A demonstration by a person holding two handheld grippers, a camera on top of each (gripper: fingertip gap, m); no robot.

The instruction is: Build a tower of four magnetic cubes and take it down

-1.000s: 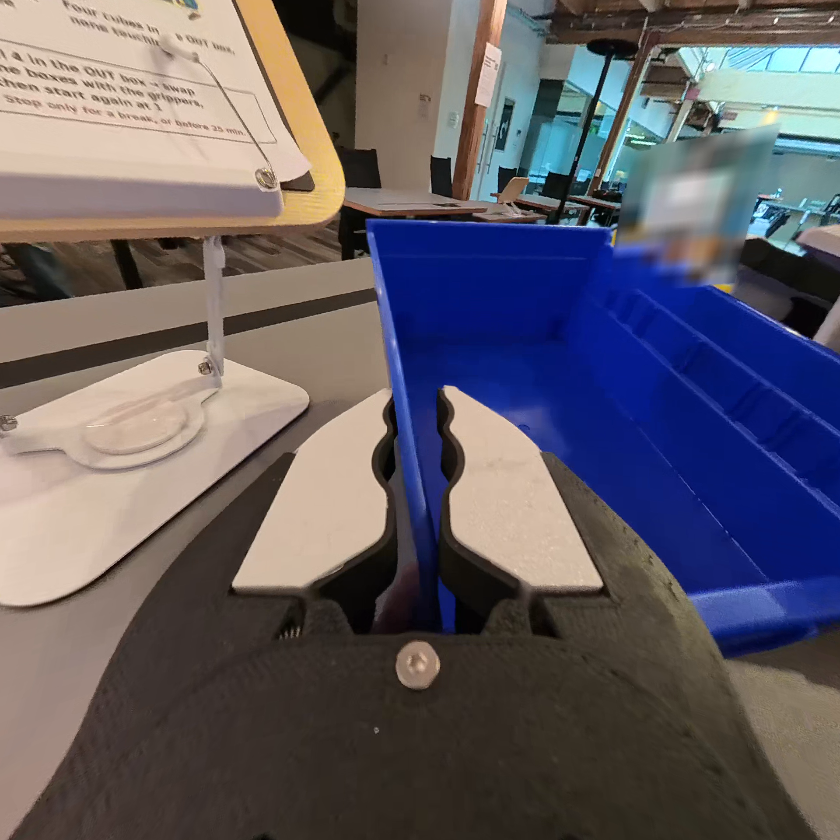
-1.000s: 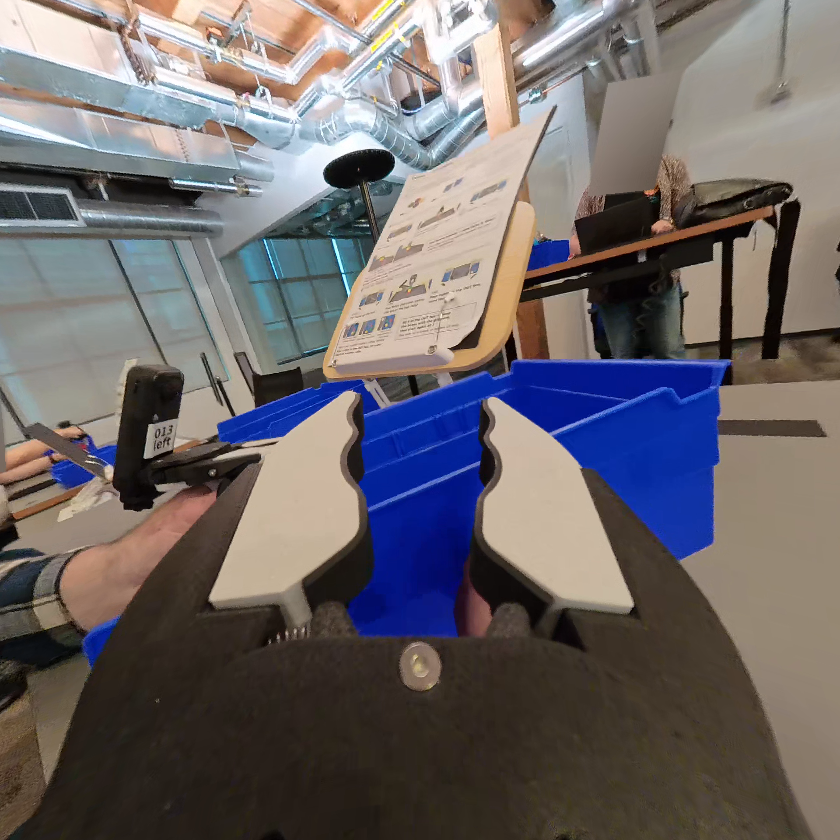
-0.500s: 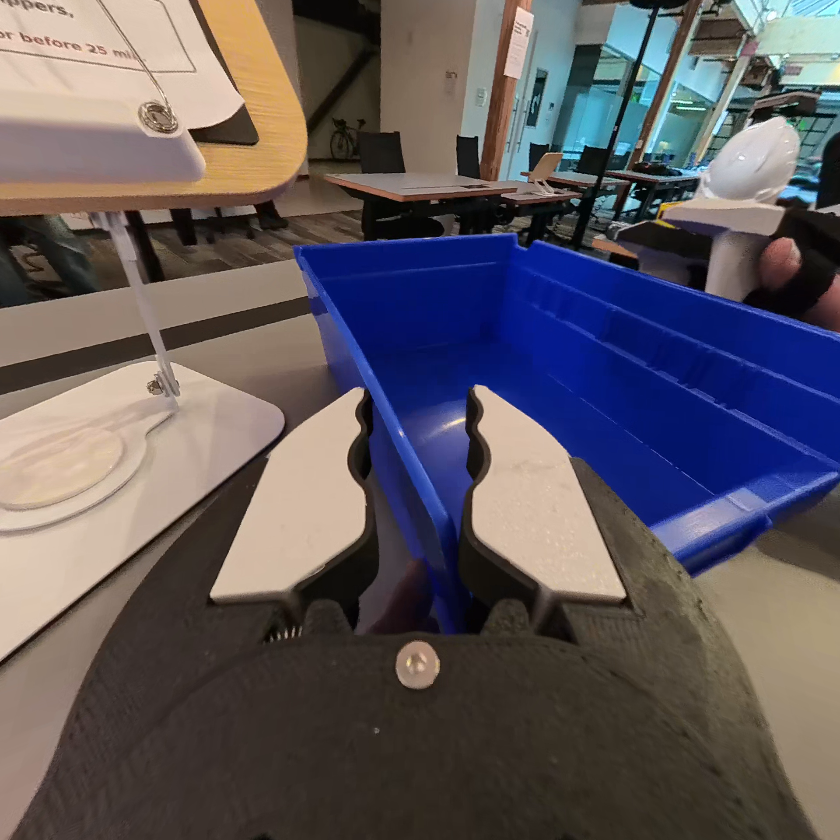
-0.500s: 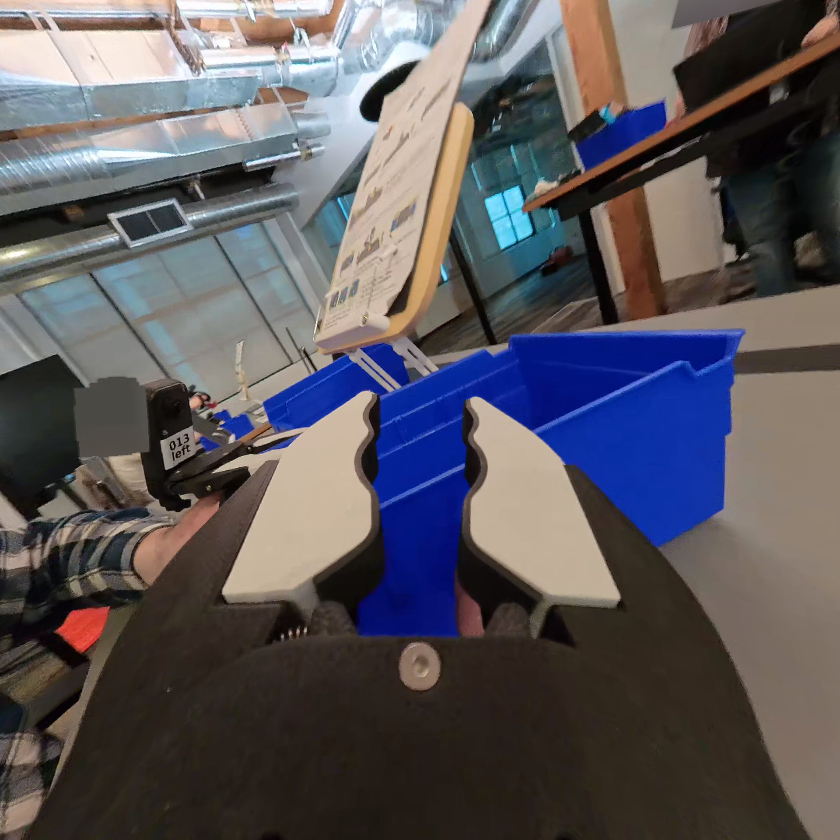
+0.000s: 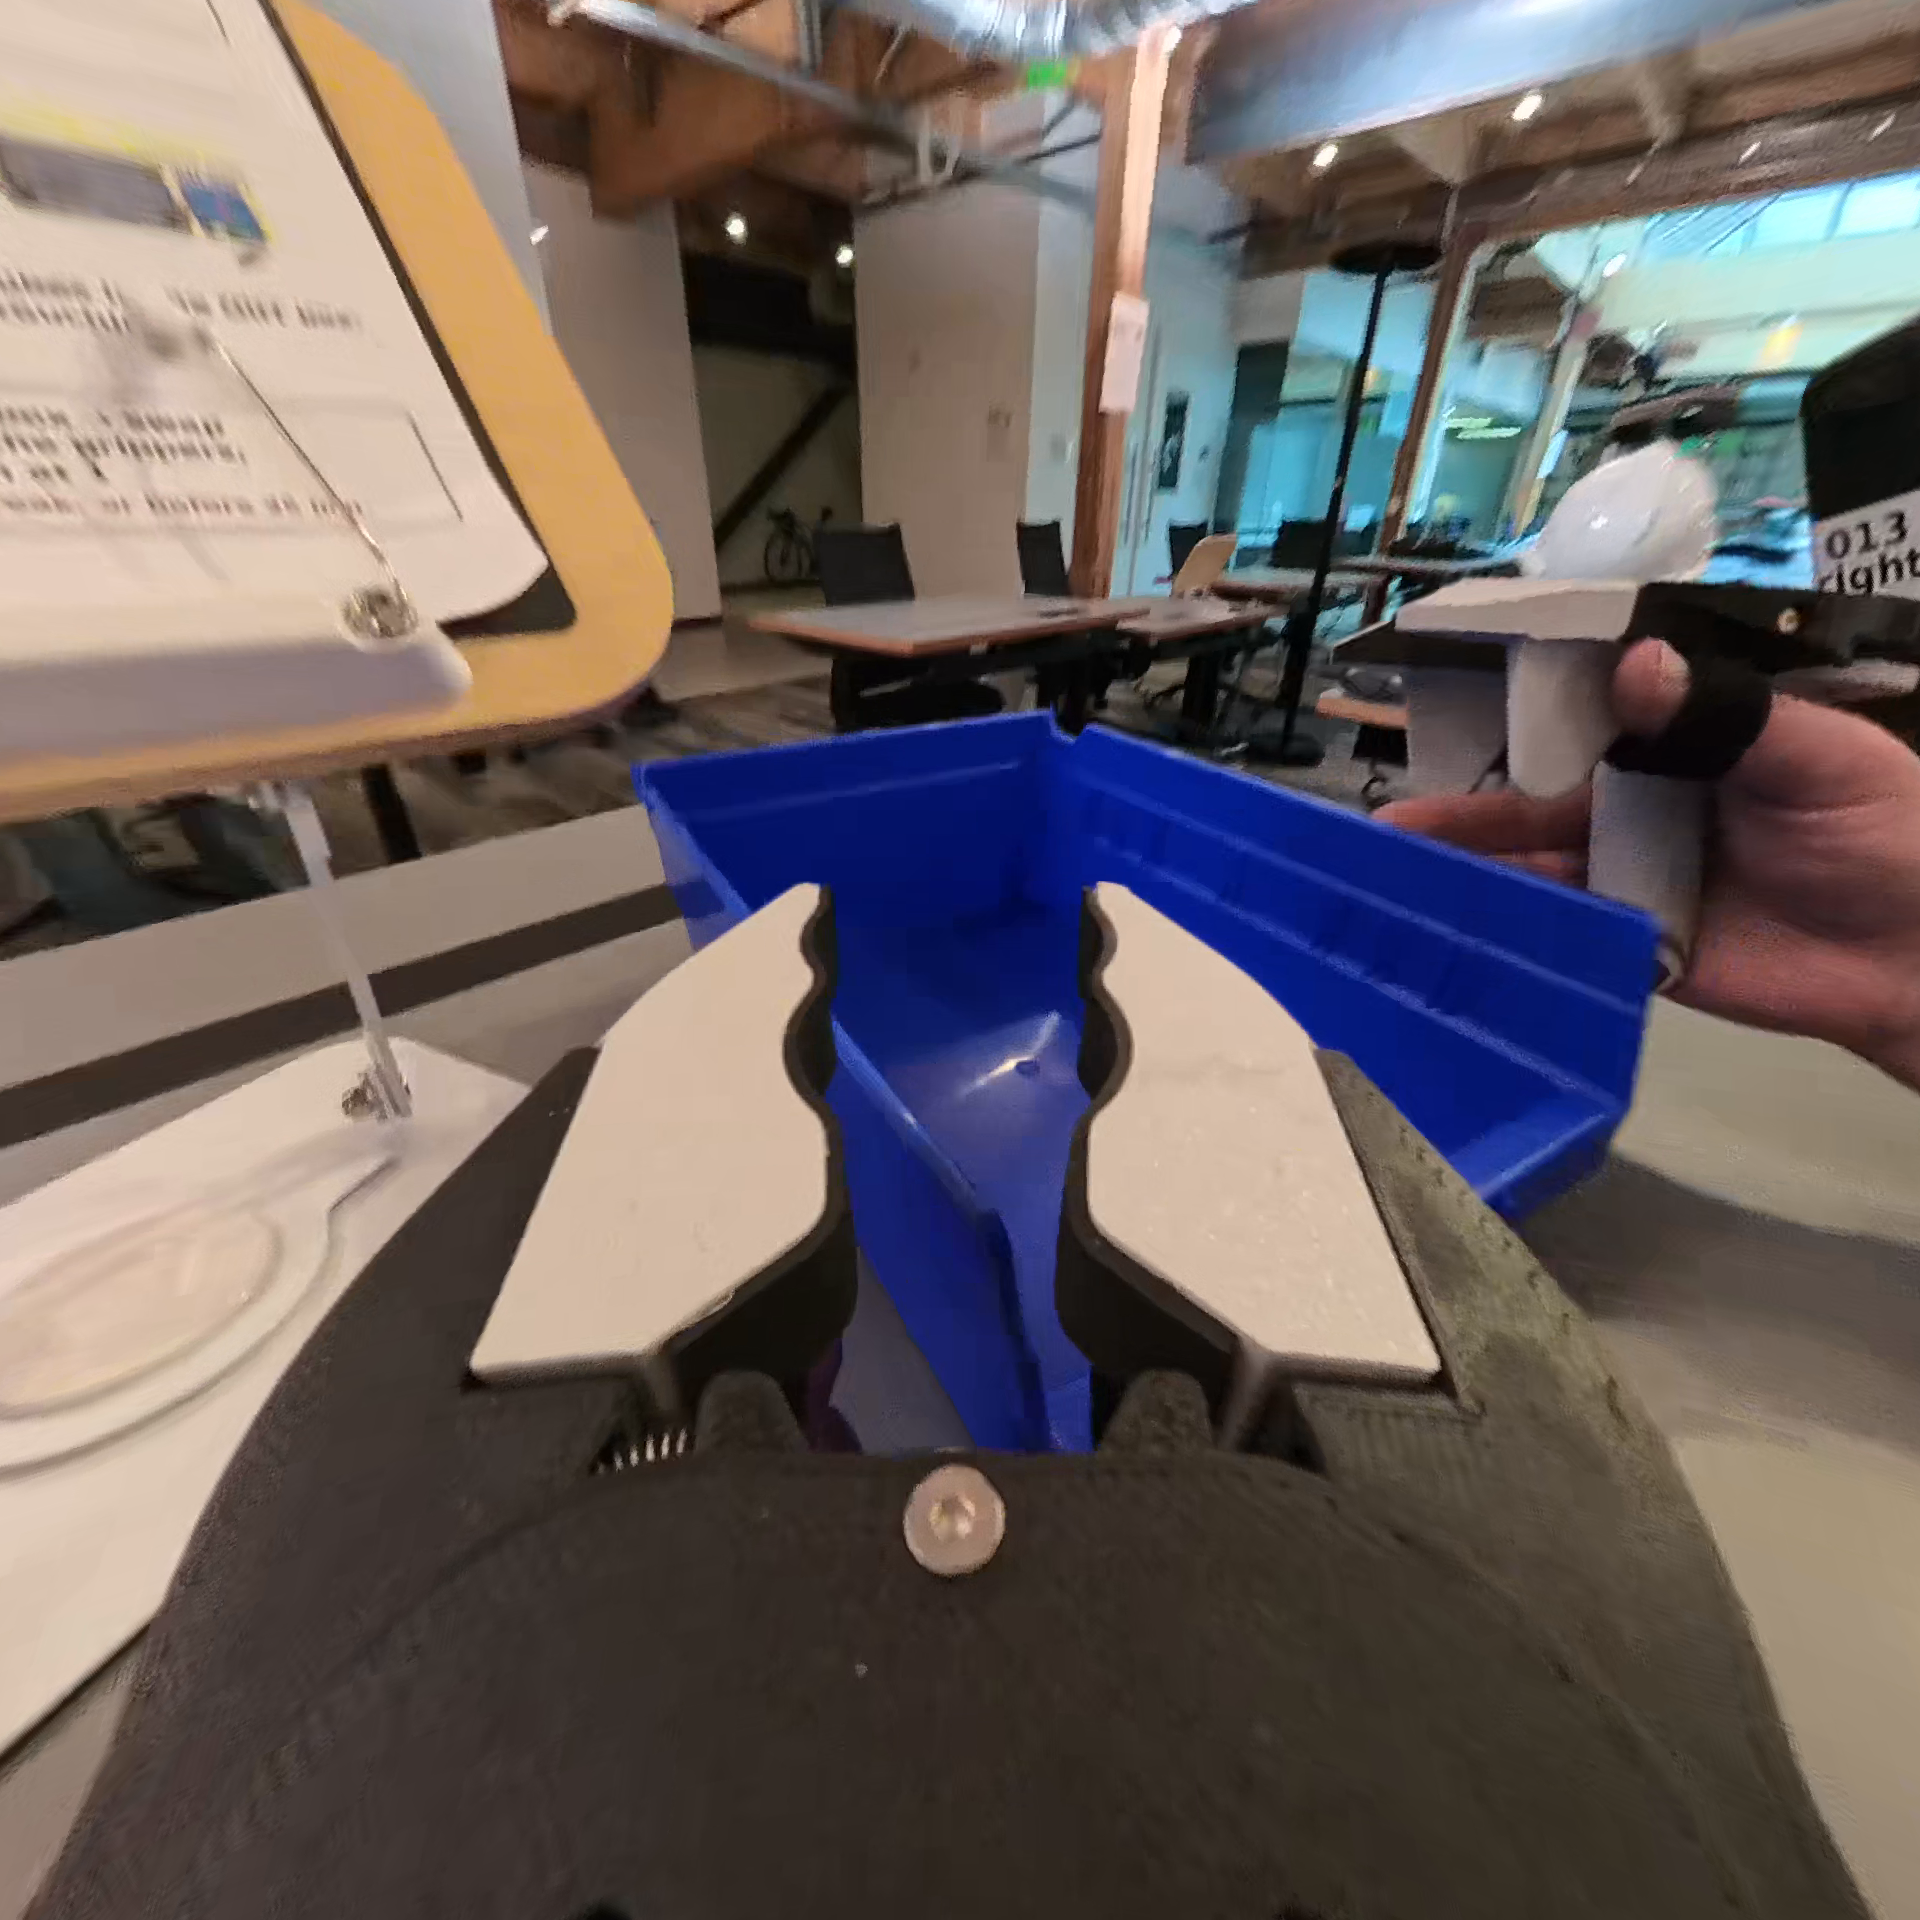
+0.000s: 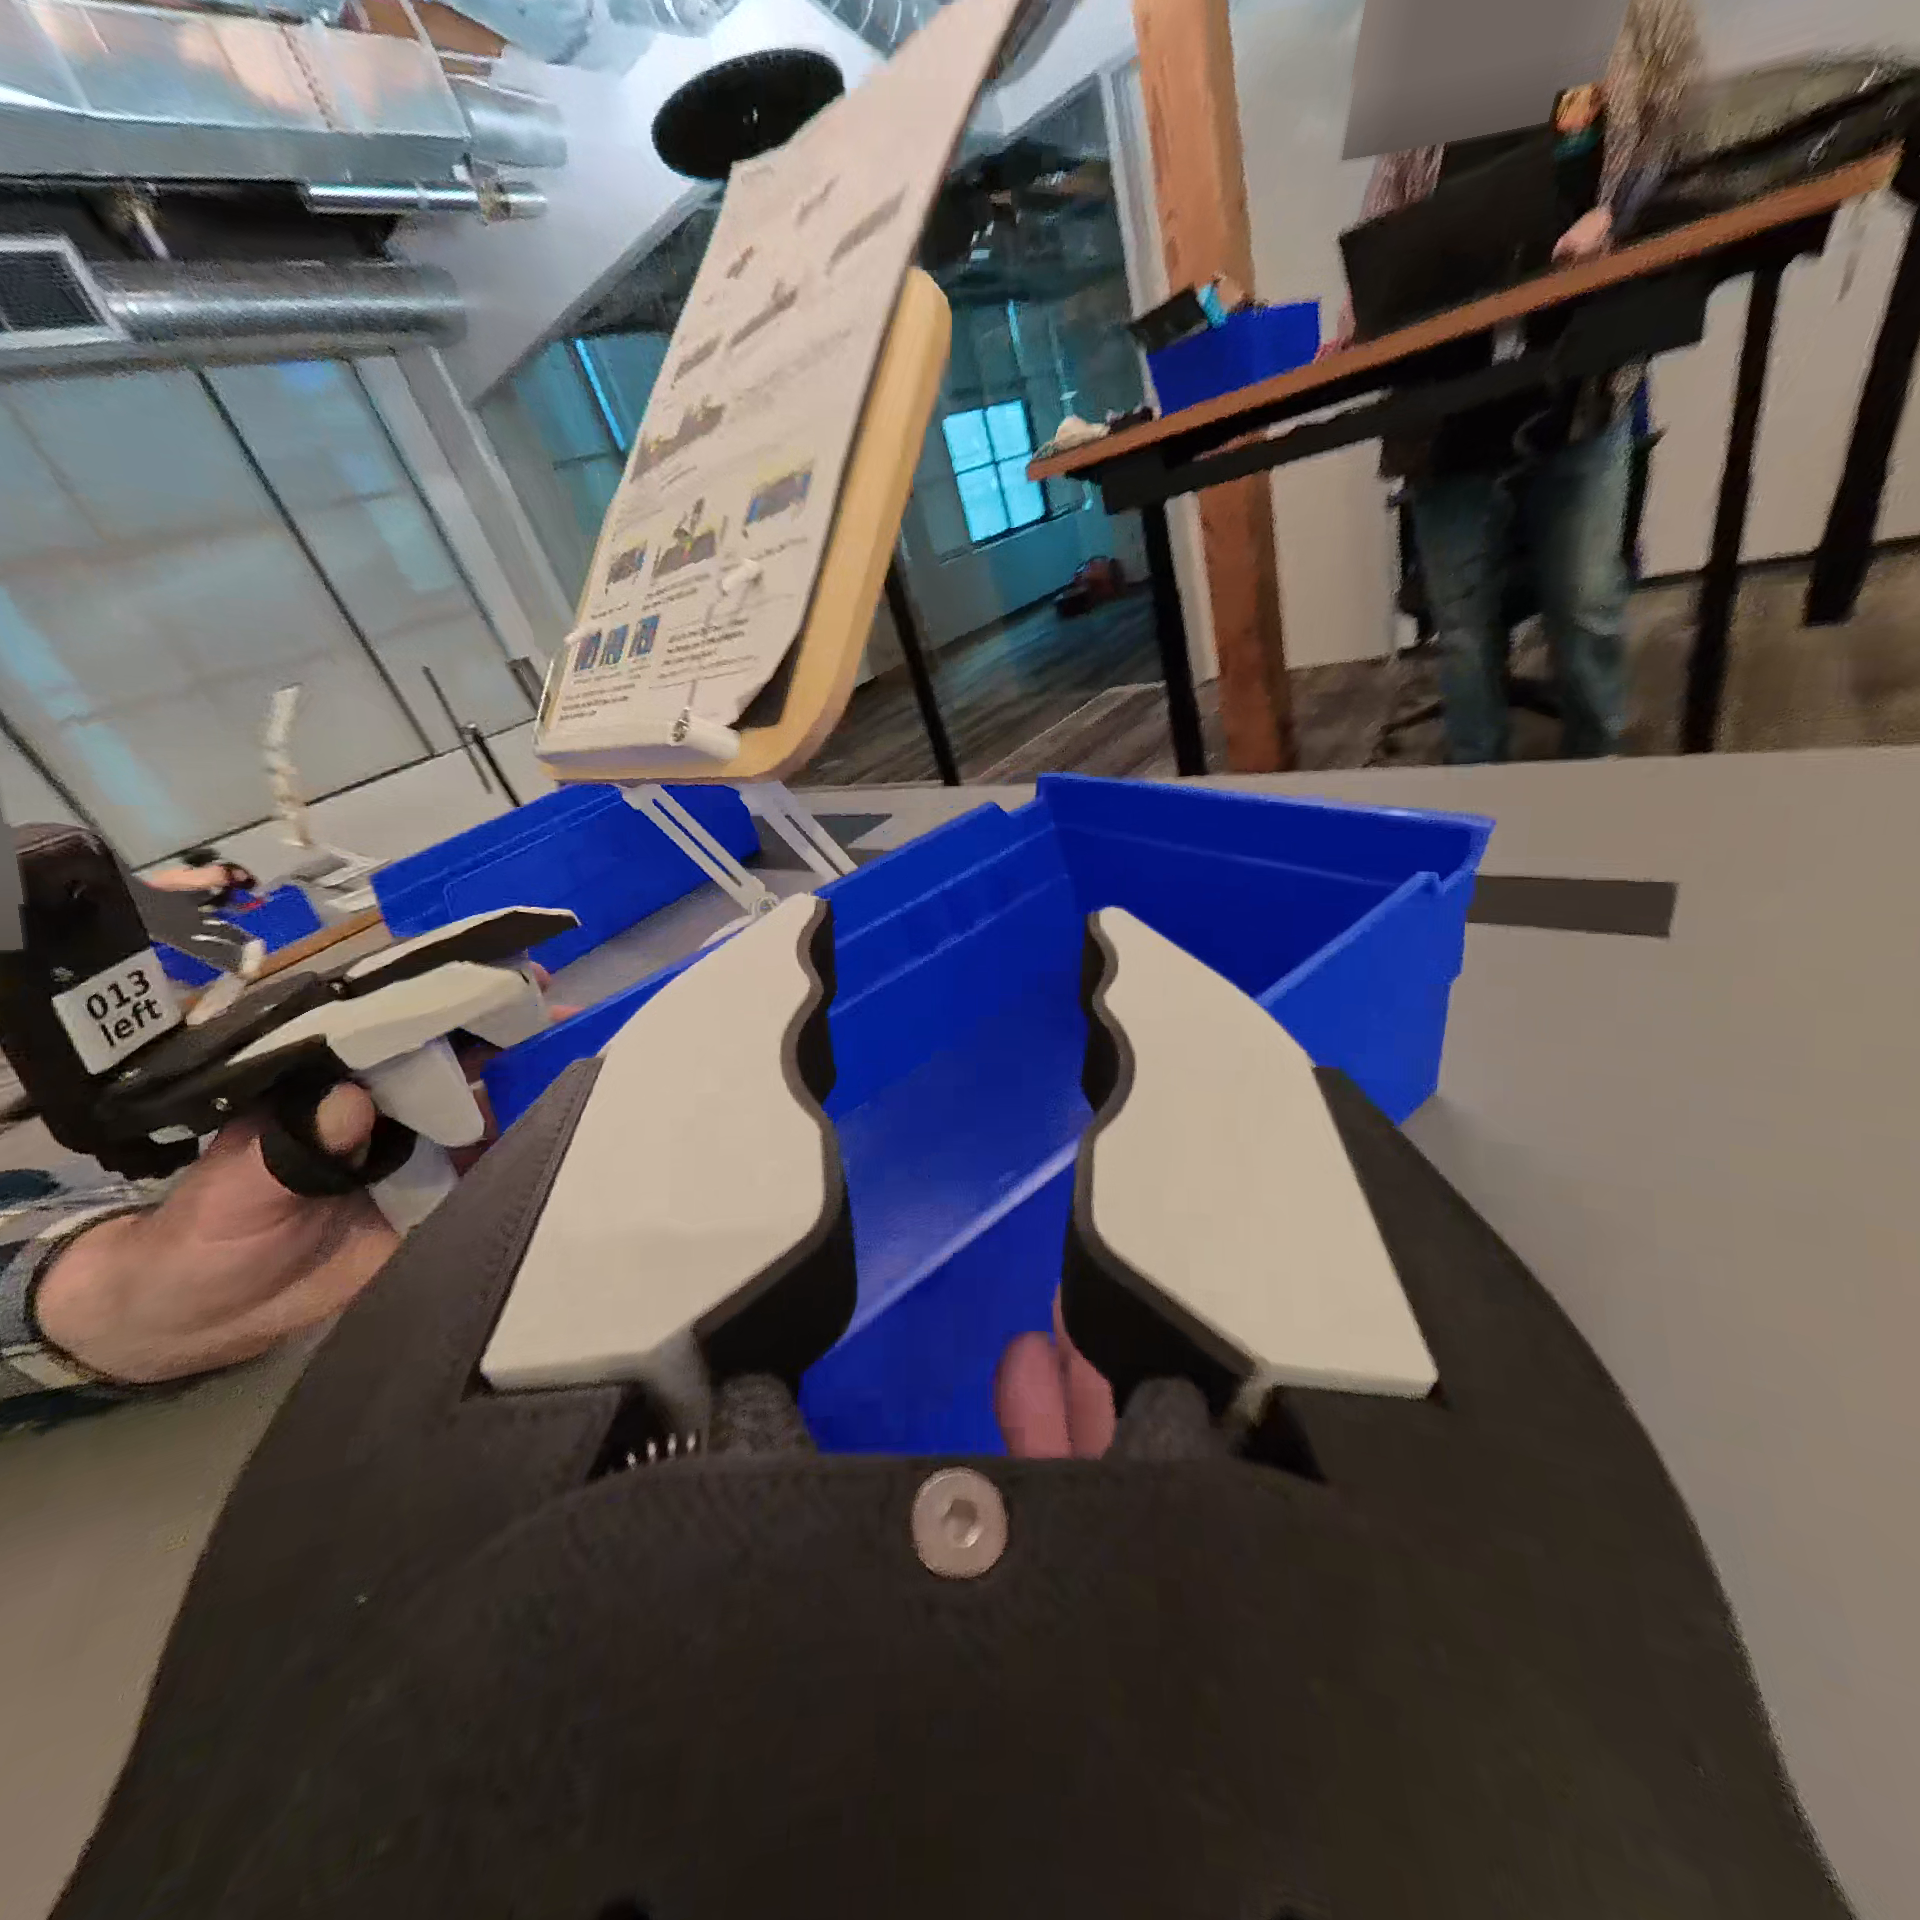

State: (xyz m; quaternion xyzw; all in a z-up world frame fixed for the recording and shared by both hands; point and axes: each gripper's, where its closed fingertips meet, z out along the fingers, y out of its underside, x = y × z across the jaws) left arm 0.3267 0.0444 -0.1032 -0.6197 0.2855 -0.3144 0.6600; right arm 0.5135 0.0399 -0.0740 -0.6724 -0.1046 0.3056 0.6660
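Left gripper (image 5: 956, 914): white-faced fingers set wide apart, nothing between them; the near-left wall of the blue bin (image 5: 1351, 935) stands in the gap, untouched as far as shows. It is also seen from the side in the right wrist view (image 6: 499, 935), held in a hand (image 6: 208, 1247) at the far left.

Right gripper (image 6: 956, 925): fingers likewise spread wide, holding nothing; the bin's near wall (image 6: 935, 1226) stands in the gap.

Blue bin: rests on the grey table (image 6: 1662, 1143); the visible part of its floor is bare.

Magnetic cubes: not seen in either view; place cannot be told.

Document stand (image 5: 260, 416): wooden board carrying printed sheets, on a white base (image 5: 156, 1247), left of the bin.

Second blue bin (image 6: 561, 873): farther left, beyond the stand.

Black tape strip (image 6: 1569, 904): on the table, right of the bin.

Person (image 6: 1538, 520): standing at a far desk (image 6: 1455, 343).
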